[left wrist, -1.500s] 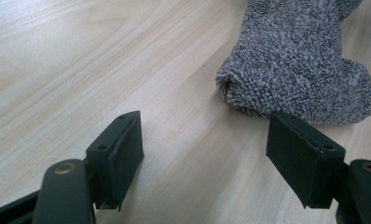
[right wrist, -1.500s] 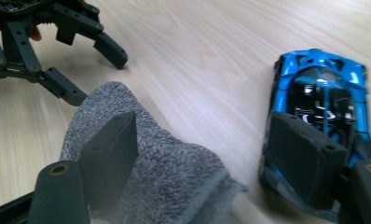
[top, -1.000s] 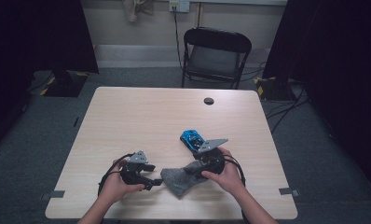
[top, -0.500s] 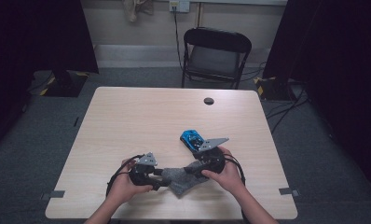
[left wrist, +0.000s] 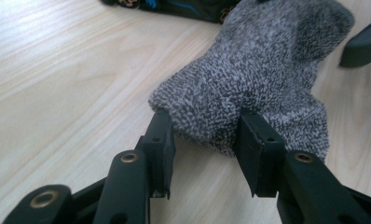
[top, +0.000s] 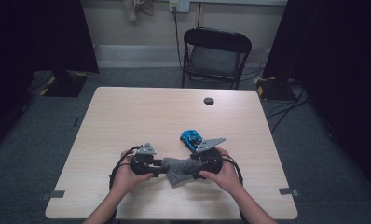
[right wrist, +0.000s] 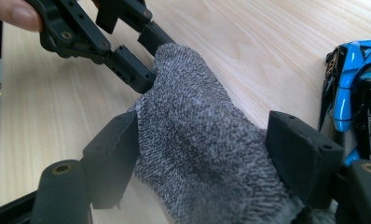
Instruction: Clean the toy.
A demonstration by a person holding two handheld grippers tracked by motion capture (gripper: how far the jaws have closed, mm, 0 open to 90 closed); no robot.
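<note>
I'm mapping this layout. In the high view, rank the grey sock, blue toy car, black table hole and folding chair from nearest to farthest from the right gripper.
1. Grey sock: at the right gripper, between its fingers.
2. Blue toy car: just beyond the gripper.
3. Black table hole: near the table's far edge.
4. Folding chair: on the floor behind the table.

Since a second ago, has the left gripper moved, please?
Yes: the left gripper slid right along the table to the grey sock, its jaws closing on it.
</note>
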